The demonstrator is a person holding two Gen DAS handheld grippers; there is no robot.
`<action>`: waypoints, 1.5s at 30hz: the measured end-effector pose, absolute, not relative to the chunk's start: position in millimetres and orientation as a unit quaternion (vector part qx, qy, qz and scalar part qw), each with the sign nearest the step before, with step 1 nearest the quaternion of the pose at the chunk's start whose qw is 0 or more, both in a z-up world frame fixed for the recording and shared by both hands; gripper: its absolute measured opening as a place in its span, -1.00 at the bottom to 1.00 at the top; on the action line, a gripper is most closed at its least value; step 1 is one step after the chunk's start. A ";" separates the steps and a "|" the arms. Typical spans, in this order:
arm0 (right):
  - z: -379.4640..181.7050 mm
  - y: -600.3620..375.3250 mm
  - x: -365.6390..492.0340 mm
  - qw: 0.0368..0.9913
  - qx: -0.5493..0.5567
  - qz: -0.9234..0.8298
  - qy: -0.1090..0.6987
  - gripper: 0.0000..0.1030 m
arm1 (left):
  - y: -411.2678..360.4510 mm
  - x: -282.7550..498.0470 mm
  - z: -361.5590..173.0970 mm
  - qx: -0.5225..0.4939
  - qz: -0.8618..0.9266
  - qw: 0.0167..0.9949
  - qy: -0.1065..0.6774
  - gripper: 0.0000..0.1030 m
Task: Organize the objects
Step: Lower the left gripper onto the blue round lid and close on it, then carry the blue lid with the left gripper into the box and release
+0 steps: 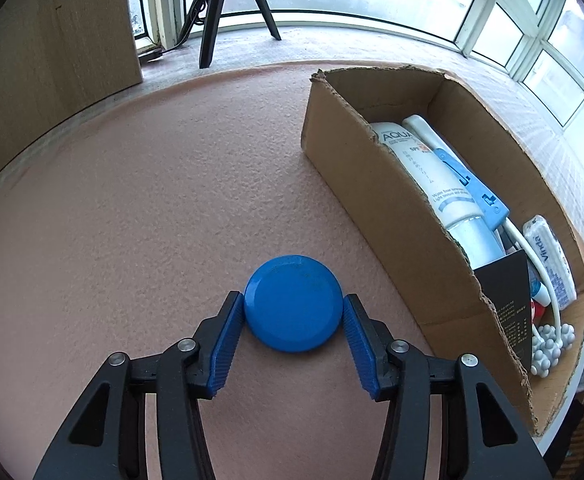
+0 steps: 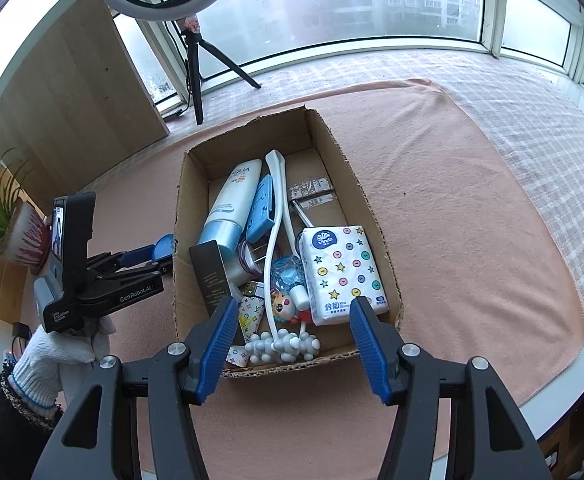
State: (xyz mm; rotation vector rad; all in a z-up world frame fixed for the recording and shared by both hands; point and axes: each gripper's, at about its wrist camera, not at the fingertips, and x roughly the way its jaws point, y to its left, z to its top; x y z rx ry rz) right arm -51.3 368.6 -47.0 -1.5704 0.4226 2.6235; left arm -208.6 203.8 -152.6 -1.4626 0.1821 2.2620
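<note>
- Blue pads of my left gripper (image 1: 294,306) sat on either side of a blue round disc (image 1: 293,302), touching its rim left and right; it looked clamped on the disc, which lay flat on the pink cloth (image 1: 151,200).
- From the right wrist view, the same disc (image 2: 164,246) sat just outside the left wall of the cardboard box (image 2: 376,216), with the left gripper (image 2: 159,252) on it and my white-gloved left hand (image 2: 61,346) under the handle.
- My right gripper (image 2: 289,308) hung over the near end of the box with its jaws apart and nothing between the pads.
- Inside the box, a white sunscreen tube (image 2: 233,204) lay along the left side, its cap toward the near end.
- Just right of the tube lay a light blue clip-like piece (image 2: 260,210) and a long white massager (image 2: 281,344) whose knobbed balls rested at the near wall.
- A tissue pack (image 2: 342,274) printed with stars and buttons filled the near right corner of the box.
- A black carton (image 2: 211,276) leaned against the box's left wall, near the front.
- Small toys and a patterned item sat between the carton and the tissue pack; I could not tell exactly what they were.
- Beyond the far end of the box, a ring light on a tripod (image 2: 193,64) stood at the window sill.
</note>
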 end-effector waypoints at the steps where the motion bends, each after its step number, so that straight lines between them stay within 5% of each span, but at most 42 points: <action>1: -46.9 367.7 -51.7 0.027 -0.509 0.850 0.137 0.05 | 203.0 -209.3 -152.0 -0.529 0.818 0.219 0.063 0.04; 19: -48.6 371.0 -53.8 0.032 -0.507 0.849 0.147 0.05 | 192.2 -195.3 -105.8 -0.490 0.836 0.245 0.034 0.04; 45: -48.8 385.7 -37.4 0.054 -0.505 0.846 0.160 0.05 | 311.6 -144.6 -69.6 -0.459 0.811 0.350 0.098 0.05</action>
